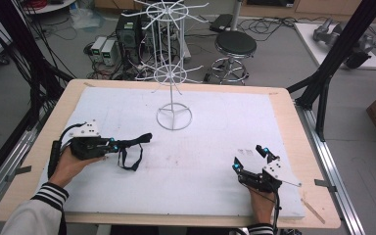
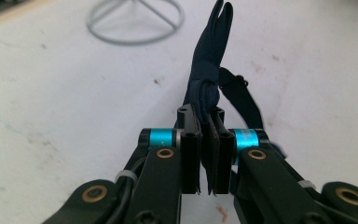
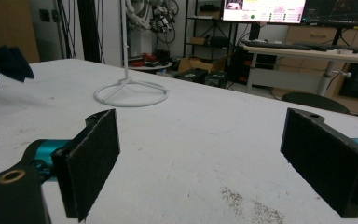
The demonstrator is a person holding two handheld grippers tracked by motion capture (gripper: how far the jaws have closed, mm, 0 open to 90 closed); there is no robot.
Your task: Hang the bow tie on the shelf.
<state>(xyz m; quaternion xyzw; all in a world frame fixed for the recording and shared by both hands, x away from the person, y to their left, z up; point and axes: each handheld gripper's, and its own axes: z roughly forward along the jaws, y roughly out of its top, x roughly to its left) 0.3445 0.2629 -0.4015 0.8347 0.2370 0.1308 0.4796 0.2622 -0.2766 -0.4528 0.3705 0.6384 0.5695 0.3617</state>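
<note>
At frame left the left gripper [image 1: 113, 144] clenches a dark strap [image 1: 129, 149] on the white mat [image 1: 200, 166], while lower right the right gripper [image 1: 249, 157] gapes empty.

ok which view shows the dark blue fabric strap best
The left gripper view: the dark navy fabric strap sits close up, pinched in the left gripper. The high view shows its whole outline but small, with a loop hanging. The right gripper view catches just an end at the left edge.
</note>
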